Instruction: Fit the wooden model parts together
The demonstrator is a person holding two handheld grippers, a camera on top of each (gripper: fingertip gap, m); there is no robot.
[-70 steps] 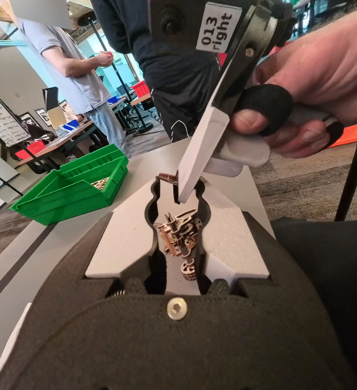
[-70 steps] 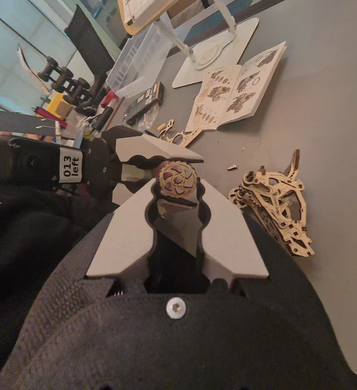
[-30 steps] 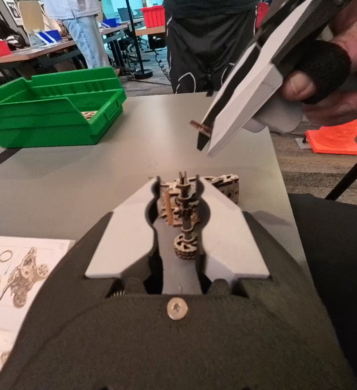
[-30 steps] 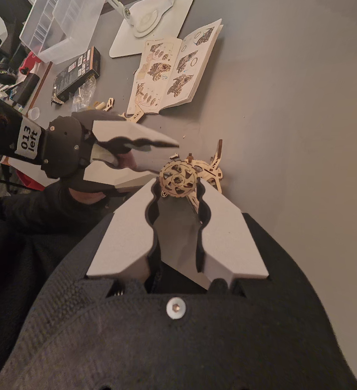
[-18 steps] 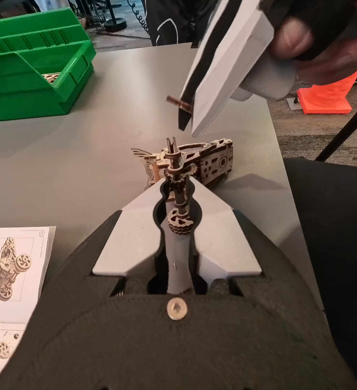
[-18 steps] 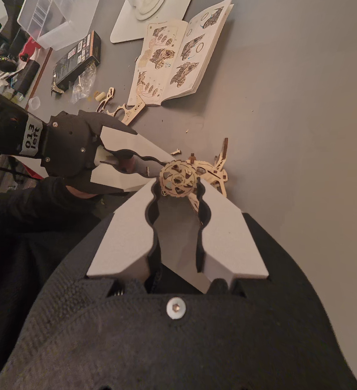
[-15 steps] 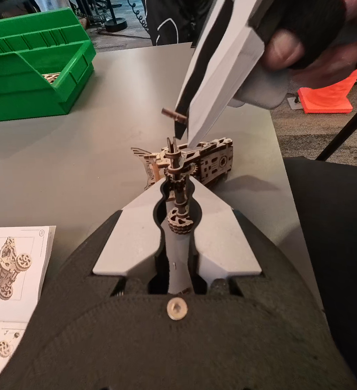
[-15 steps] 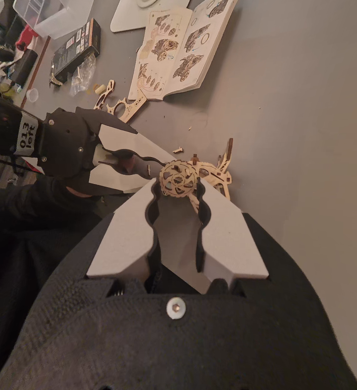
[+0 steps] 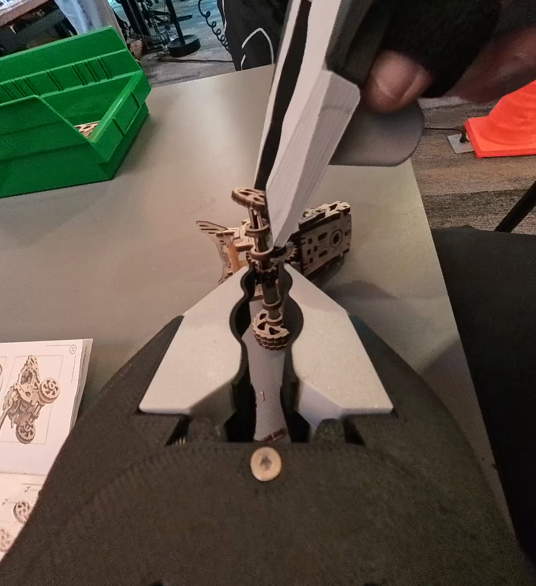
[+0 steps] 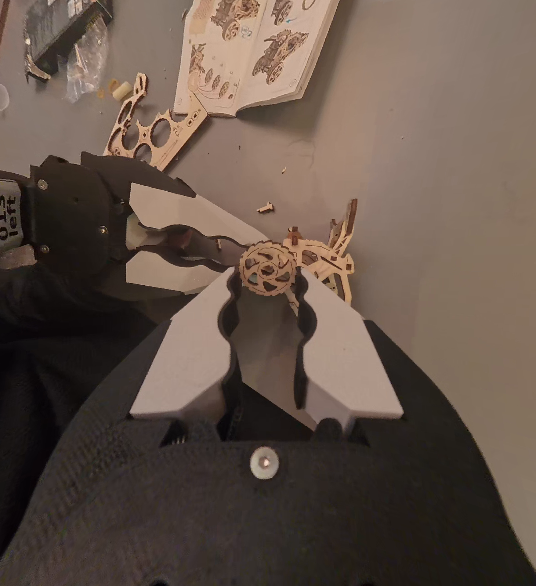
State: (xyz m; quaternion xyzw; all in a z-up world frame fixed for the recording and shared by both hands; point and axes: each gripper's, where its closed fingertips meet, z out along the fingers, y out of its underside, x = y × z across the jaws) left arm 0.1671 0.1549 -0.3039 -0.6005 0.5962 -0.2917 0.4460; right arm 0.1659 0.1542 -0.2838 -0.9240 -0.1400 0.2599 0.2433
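The partly built wooden model (image 9: 320,244) lies on the grey table (image 9: 133,253). Its axle (image 9: 268,285) points up at an angle, with a toothed wheel (image 9: 270,333) at the near end. My left gripper (image 9: 265,274) is shut on this axle. My right gripper (image 9: 268,218) comes down from above, shut on a second wooden wheel (image 9: 248,196) at the axle's top end. In the right wrist view the right gripper (image 10: 266,276) holds that wheel (image 10: 267,272) by its rim. The left gripper (image 10: 238,252) reaches in from the left, and the model (image 10: 323,263) lies behind the wheel.
A green bin (image 9: 54,120) with wooden parts stands at the far left. An open instruction booklet (image 10: 251,57) and a punched-out wooden sheet (image 10: 152,130) lie beyond the model. An orange cone (image 9: 520,114) is on the floor past the table's right edge. Less than 4 cm separates the two grippers' tips.
My left gripper came down and closed on the model's axle. My right gripper then lowered the wheel from above the model onto the top end of the axle.
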